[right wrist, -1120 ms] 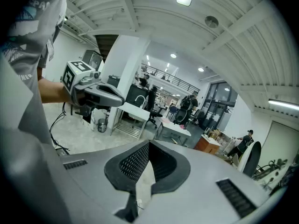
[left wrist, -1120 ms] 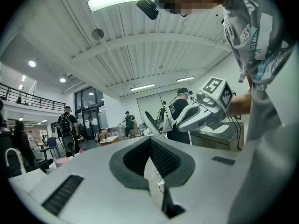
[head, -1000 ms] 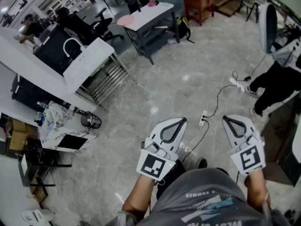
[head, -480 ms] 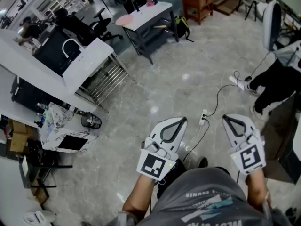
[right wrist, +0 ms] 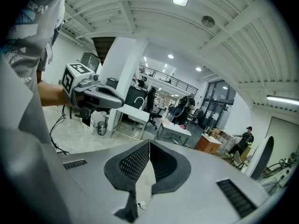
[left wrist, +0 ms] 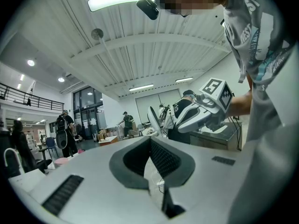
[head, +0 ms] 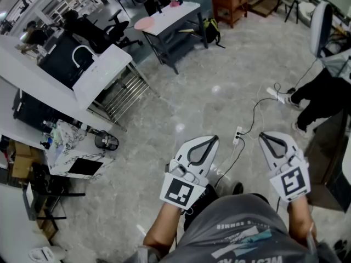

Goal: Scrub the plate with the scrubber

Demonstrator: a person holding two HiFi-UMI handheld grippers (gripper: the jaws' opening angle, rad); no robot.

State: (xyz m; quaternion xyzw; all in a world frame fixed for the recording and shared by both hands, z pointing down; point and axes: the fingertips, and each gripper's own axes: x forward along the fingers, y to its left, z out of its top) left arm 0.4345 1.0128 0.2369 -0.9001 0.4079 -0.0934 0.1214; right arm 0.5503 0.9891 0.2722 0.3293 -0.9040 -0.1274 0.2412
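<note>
No scrubber shows in any view. A pink round thing (head: 146, 23), perhaps a plate, lies on a far table (head: 178, 12); it is too small to tell for sure. My left gripper (head: 211, 139) is held close to my body above the floor, its jaws shut with nothing between them. My right gripper (head: 262, 136) hangs beside it, also shut and empty. In the left gripper view the closed jaws (left wrist: 150, 139) point across the hall, with the right gripper (left wrist: 177, 124) to their right. The right gripper view shows closed jaws (right wrist: 149, 143) and the left gripper (right wrist: 122, 101).
A white counter (head: 107, 64) with a curved faucet (head: 82, 51) stands at the left, above a metal rack. A cable and power strip (head: 237, 136) lie on the marble floor ahead. A wooden cabinet (head: 233, 1) is at the back, and a person (head: 323, 95) stands at the right.
</note>
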